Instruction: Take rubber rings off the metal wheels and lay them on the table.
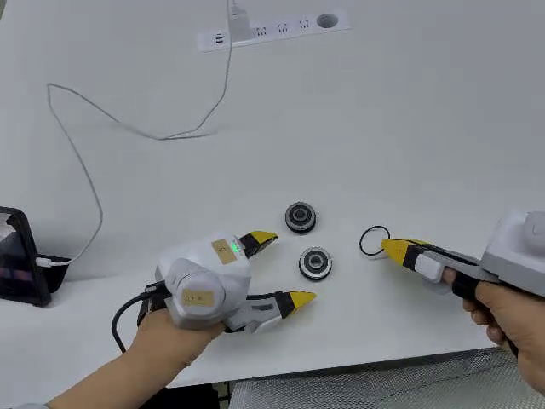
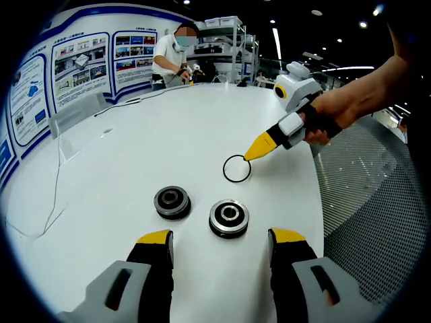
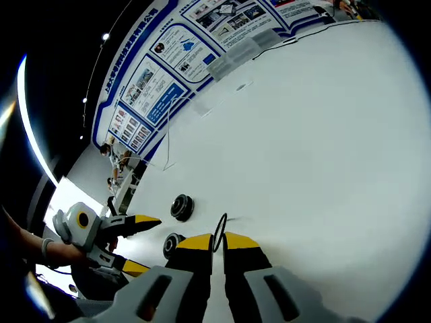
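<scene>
Two small metal wheels sit on the white table: the far wheel has a dark rim, the near wheel a bright silver one. To their right my right gripper is shut on a thin black rubber ring, held by its edge just at the tabletop. My left gripper is open, its yellow tips just short of the wheels, with nothing between them.
A white power strip lies at the back, and its thin cable loops across the left of the table. A dark device stands at the left edge. The table's front edge runs close below the grippers.
</scene>
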The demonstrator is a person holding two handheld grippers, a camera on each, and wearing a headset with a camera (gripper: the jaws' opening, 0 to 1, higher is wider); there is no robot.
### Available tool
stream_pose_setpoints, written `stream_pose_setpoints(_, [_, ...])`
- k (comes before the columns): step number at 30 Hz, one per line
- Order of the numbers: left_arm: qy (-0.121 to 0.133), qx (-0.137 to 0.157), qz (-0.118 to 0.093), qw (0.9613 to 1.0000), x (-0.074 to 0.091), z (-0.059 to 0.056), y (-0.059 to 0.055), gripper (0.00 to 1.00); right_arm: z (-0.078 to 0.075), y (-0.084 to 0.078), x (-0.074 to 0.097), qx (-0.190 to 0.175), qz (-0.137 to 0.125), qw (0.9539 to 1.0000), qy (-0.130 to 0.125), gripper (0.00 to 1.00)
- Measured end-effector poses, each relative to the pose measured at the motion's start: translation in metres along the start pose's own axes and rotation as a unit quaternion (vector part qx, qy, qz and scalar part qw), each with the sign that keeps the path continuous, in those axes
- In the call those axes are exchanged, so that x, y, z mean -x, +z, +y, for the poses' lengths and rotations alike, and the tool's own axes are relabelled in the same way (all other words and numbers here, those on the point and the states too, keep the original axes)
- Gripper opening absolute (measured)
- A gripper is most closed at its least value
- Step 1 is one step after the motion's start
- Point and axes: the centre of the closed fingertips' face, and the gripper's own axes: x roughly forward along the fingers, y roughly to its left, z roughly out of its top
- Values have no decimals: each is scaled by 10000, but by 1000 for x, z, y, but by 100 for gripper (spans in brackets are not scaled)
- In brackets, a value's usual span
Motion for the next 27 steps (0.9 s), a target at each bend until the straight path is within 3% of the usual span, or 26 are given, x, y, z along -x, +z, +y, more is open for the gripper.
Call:
stream_pose_setpoints(6, [-1, -12, 8, 10000, 0, 0, 0, 57, -3, -2, 0, 279, 110, 9995, -118, 10])
stream_pose_setpoints(14, [-7, -30, 7, 10000, 0, 0, 0, 57, -9, -4, 4, 1010, 304, 9938, -345, 16])
stream_pose_setpoints(19, [-11, -45, 0, 10000, 0, -1, 1, 56, -11, -6, 4, 1420, 407, 9879, -480, 19])
stream_pose_setpoints(22, [-13, -48, -11, 10000, 0, -1, 1, 56, -13, -8, 3, 1782, 515, 9811, -552, 21])
stream_pose_setpoints(27, [-16, -48, -22, 10000, 1, -1, 2, 55, -6, -8, 1, 1788, 498, 9818, -404, 21])
